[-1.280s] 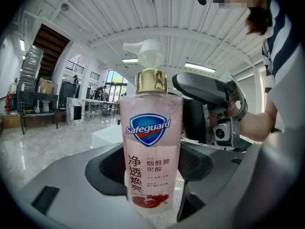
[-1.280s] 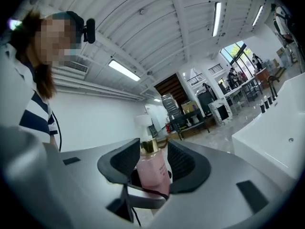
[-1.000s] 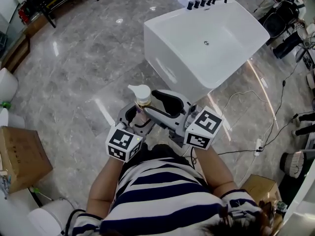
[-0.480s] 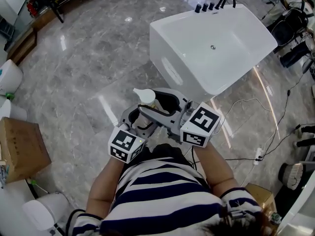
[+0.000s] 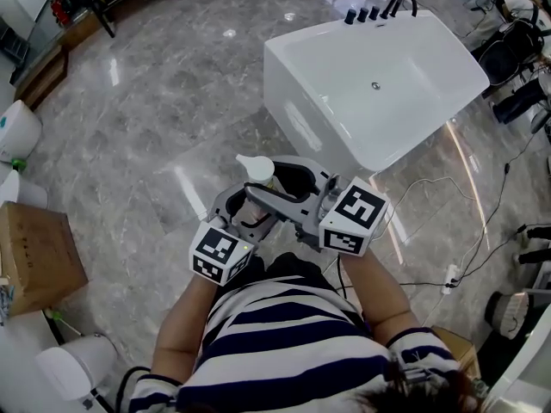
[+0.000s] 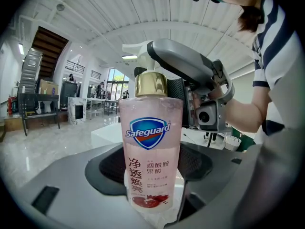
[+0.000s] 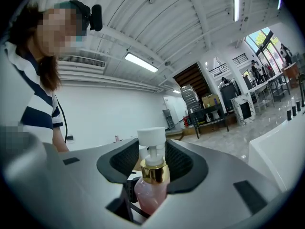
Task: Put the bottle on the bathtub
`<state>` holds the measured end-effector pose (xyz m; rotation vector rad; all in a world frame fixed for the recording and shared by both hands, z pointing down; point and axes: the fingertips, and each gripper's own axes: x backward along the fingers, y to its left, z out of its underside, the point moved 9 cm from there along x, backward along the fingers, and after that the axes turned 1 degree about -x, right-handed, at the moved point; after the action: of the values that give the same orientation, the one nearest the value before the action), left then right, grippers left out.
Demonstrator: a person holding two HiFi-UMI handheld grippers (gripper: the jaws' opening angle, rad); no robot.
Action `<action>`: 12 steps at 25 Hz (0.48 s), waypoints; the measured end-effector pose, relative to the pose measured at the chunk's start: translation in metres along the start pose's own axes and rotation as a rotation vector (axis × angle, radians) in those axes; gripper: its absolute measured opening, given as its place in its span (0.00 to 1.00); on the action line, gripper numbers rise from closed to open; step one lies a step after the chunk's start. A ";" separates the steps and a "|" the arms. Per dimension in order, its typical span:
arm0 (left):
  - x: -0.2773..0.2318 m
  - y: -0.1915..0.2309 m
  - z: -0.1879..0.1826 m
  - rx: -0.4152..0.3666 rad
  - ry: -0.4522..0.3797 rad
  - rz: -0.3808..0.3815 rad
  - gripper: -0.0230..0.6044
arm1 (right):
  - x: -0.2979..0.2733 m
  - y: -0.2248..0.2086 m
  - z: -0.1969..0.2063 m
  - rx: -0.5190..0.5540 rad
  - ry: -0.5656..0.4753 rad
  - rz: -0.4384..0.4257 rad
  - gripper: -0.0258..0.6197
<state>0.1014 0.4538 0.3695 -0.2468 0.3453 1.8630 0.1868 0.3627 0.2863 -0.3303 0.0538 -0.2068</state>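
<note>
While upright, bottle (image 6: 151,151) between left fingers (image 6: 62,178)

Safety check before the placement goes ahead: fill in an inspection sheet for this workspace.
Surface: glossy grey stone floor.
Job's things: bottle of pink soap, upright, held in the air short of the white bathtub.
Clutter: cardboard box and white bin at the left.
Grippers: left gripper shut on the bottle's body; right gripper open round the pump neck, its jaws have just been closing.
Cables: cable runs across the floor to a power strip at the right.
Surroundings: black taps at the bathtub's far end; black chairs at the right.
</note>
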 end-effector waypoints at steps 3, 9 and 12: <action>-0.002 0.009 0.001 0.007 -0.005 0.012 0.53 | -0.007 -0.005 0.000 0.002 0.004 0.011 0.33; -0.009 0.035 0.000 0.022 -0.015 0.069 0.53 | -0.024 -0.021 -0.004 -0.011 0.017 0.044 0.33; -0.016 0.060 -0.007 0.020 -0.020 0.117 0.53 | -0.039 -0.036 -0.012 -0.020 0.011 0.086 0.33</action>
<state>0.0498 0.4198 0.3754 -0.1982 0.3716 1.9749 0.1404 0.3336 0.2878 -0.3463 0.0808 -0.1227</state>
